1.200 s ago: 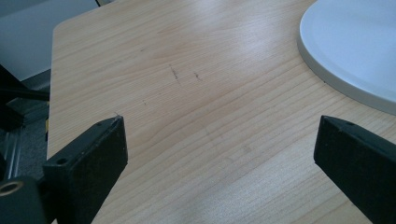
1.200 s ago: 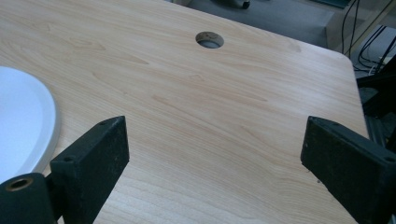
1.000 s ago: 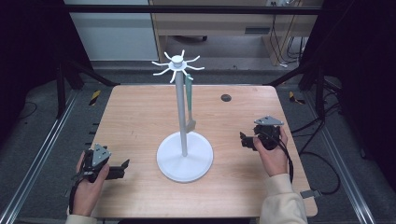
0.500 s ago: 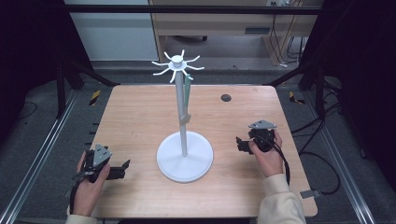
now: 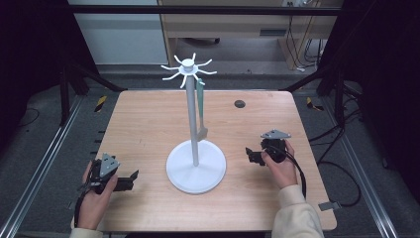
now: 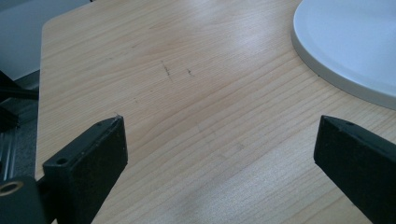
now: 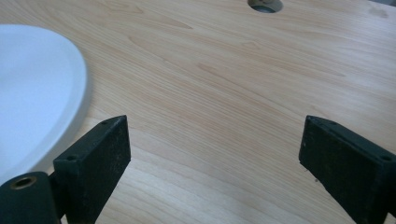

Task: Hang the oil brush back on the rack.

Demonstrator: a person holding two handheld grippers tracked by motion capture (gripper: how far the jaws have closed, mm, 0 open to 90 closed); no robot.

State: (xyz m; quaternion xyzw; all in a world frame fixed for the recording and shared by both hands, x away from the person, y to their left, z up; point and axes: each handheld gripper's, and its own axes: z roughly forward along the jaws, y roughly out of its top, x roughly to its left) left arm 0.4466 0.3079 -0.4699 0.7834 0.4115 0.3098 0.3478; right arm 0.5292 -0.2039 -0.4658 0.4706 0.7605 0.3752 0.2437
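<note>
A white stand with a round base rises from the middle of the wooden table. Its top carries a ring of hooks, and a green long-handled utensil hangs from one of them beside the pole. My left gripper rests low near the table's front left corner, open and holding nothing, its jaws toward the base. My right gripper sits just right of the base, open and empty. In the left gripper view the base's rim is at the upper right. In the right gripper view the base is at the left.
A small dark cable hole lies in the tabletop behind the right gripper and also shows at the top of the right gripper view. Metal rails run along both sides of the table. Dark frame posts stand at the back corners.
My right gripper has moved nearer the front edge and a little left, closer to the stand's base. The left gripper has stayed in place.
</note>
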